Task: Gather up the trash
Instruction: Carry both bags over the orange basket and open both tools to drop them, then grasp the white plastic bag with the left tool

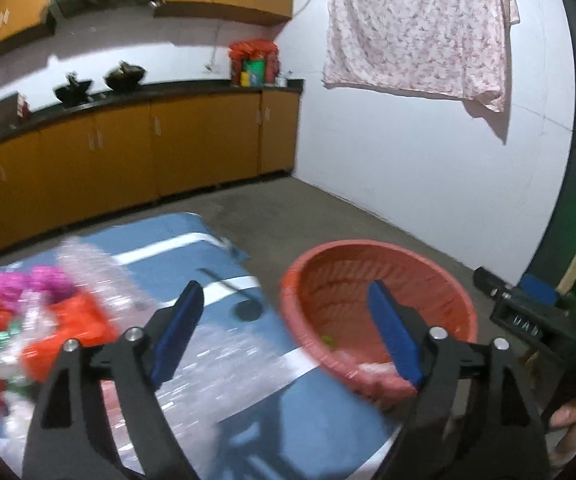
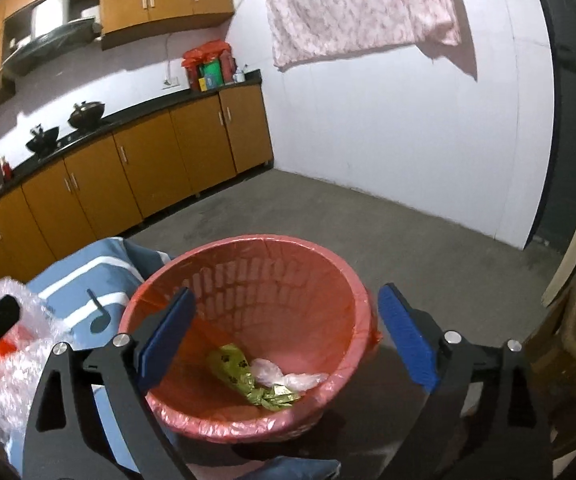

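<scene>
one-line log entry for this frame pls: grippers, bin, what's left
left gripper: open, empty | right gripper: open, empty, over bin | bin: red liner, holds green wrapper and clear plastic | left: bubble wrap, red and pink scraps on blue cloth

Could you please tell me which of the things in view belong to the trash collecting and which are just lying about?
Belongs to the job:
red bin
green wrapper and clear plastic inside it
bubble wrap
red and pink scraps

Just there:
floral cloth
woks
cabinets
</scene>
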The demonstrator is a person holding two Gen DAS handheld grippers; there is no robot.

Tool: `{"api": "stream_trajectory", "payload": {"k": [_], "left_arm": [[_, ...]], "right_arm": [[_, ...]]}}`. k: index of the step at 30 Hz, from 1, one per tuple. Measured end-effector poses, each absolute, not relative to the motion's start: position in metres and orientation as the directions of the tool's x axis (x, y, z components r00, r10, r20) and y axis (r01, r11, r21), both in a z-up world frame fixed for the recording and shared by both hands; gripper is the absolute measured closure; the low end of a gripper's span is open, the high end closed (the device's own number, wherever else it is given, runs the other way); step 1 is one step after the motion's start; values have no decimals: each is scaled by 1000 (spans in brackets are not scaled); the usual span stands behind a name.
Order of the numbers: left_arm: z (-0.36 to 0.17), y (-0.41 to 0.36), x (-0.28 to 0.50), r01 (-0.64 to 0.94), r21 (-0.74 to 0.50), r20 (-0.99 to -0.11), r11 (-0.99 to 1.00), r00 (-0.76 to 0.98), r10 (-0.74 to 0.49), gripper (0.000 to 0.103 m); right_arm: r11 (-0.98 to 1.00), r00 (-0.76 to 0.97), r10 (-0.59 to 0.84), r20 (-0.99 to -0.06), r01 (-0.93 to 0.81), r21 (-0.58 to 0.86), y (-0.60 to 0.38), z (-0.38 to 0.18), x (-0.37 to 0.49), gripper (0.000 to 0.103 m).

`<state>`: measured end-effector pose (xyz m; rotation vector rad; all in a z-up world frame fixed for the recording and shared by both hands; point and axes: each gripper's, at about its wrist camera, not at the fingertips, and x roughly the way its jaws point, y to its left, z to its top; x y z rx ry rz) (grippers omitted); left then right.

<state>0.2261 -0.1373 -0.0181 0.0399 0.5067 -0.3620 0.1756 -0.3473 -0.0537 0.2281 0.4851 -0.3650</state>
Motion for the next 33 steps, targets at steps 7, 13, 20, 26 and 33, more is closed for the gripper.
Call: {"api": "stream_trajectory", "payload": {"k": [7, 13, 20, 26, 33], "left_arm": [[-16, -64, 187, 175, -15, -483, 984, 861, -160, 16], [-24, 3, 169, -1, -12, -508, 1000, 862, -5, 16], [-44, 61, 157, -126, -21, -559, 992, 824, 93, 16], [-69, 67, 166, -115, -40, -628, 993, 775, 65, 21], [-95, 65, 190, -117, -43, -703, 992, 710, 53, 25]], "right_arm": [[938, 846, -234, -479, 325, 118, -312, -46, 172, 8], [958, 856, -145, -497, 246, 144, -279, -46, 173, 8], [977, 858, -86, -506, 173, 128, -243, -45, 172, 9], [984, 851, -78, -520, 150, 98, -227, -49, 172, 9], [988, 843, -79, -532, 138, 72, -220, -52, 172, 9]]}}
